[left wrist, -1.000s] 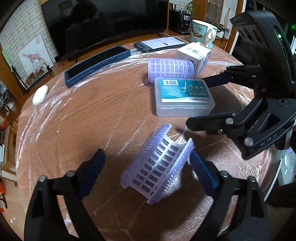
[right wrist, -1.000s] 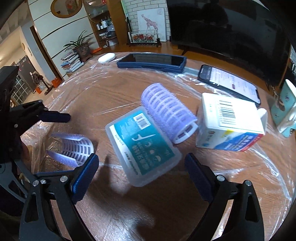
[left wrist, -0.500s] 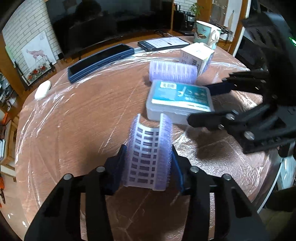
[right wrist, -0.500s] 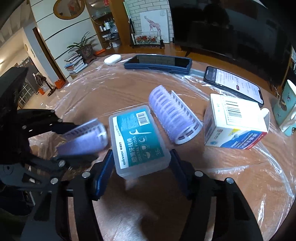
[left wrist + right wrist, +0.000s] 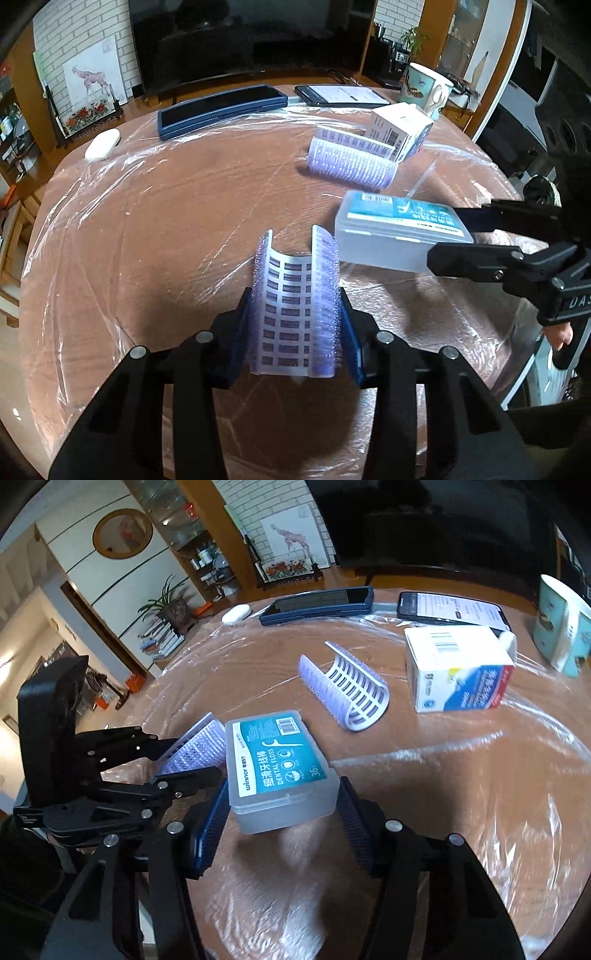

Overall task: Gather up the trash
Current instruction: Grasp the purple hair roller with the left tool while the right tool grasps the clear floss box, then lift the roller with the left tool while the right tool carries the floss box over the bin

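My left gripper [image 5: 295,325] is shut on a purple hair-roller half [image 5: 295,306] and holds it above the table; it also shows in the right wrist view [image 5: 195,751]. My right gripper [image 5: 282,821] is shut on a clear dental floss box with a teal label [image 5: 277,768] and holds it lifted; the box also shows in the left wrist view [image 5: 399,229]. A second purple roller half [image 5: 347,690] lies on the plastic-covered round table [image 5: 461,775], next to a white and blue carton [image 5: 458,668].
At the table's far edge lie a dark blue case [image 5: 221,109], a phone [image 5: 341,96] and a small white case [image 5: 103,143]. A paper cup [image 5: 424,90] stands at the far right. A TV stands behind the table.
Both grippers closed from open: the left on the roller half, the right on the floss box. Both things have been lifted off the table and drawn back.
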